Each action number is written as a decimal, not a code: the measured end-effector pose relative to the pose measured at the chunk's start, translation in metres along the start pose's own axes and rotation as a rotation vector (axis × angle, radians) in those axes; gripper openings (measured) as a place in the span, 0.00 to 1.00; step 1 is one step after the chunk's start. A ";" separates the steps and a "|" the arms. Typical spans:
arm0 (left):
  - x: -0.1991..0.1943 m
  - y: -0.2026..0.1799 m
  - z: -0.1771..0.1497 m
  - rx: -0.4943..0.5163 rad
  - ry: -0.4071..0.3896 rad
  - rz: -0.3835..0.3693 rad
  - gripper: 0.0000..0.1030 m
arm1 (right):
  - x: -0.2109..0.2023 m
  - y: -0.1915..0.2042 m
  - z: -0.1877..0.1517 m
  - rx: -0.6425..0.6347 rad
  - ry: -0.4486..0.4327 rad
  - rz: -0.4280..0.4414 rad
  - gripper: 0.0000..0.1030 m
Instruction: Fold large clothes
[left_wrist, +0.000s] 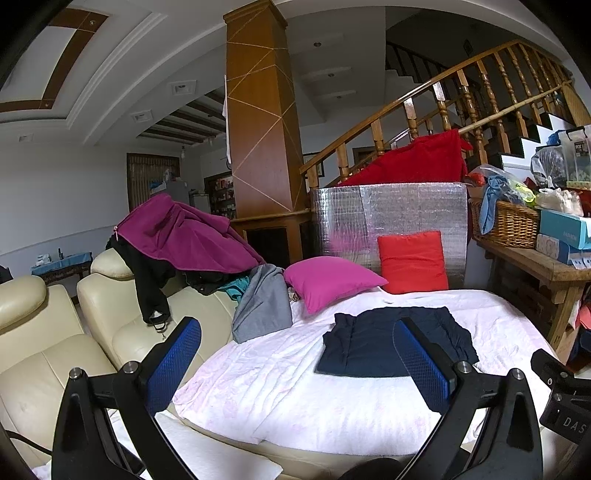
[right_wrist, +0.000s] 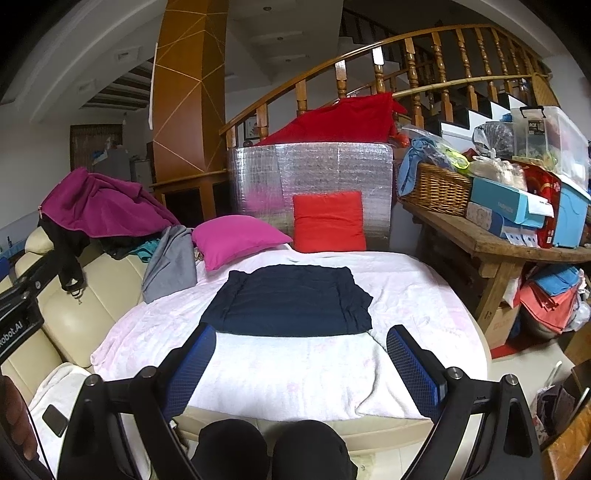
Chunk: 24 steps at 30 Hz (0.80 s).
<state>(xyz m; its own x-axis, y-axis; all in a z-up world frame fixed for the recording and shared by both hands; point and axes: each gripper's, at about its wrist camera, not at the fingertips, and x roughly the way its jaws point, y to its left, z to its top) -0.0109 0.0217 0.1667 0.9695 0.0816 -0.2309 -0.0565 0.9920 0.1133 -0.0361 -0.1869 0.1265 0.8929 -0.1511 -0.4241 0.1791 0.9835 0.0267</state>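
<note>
Navy garment (right_wrist: 291, 301) lies folded into a neat rectangle on the pale blanket (right_wrist: 295, 373), so this piece looks done; a pile of clothes (left_wrist: 184, 236) on the sofa back probably waits. Left gripper (left_wrist: 295, 363) and right gripper (right_wrist: 301, 363) hover above the blanket's near edge, jaws apart, holding nothing.

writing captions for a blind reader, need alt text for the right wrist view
A folded navy garment lies flat on a pale pink blanket, beyond the open right gripper, which holds nothing. A pink pillow and a red pillow sit behind it, with more clothes heaped on the cream sofa at left.
</note>
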 end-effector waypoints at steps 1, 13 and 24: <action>0.000 0.000 0.000 0.002 0.001 0.000 1.00 | 0.000 0.000 0.000 0.000 0.000 -0.002 0.93; 0.006 0.005 -0.003 0.019 0.012 -0.017 1.00 | 0.003 -0.004 -0.001 0.003 0.005 -0.005 0.93; 0.010 0.009 -0.005 0.016 0.019 -0.016 1.00 | 0.003 -0.004 -0.002 0.002 0.006 -0.010 0.93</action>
<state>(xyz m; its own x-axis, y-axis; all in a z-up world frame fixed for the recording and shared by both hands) -0.0029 0.0316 0.1607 0.9655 0.0676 -0.2516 -0.0370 0.9915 0.1246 -0.0348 -0.1907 0.1235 0.8884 -0.1602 -0.4301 0.1889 0.9817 0.0246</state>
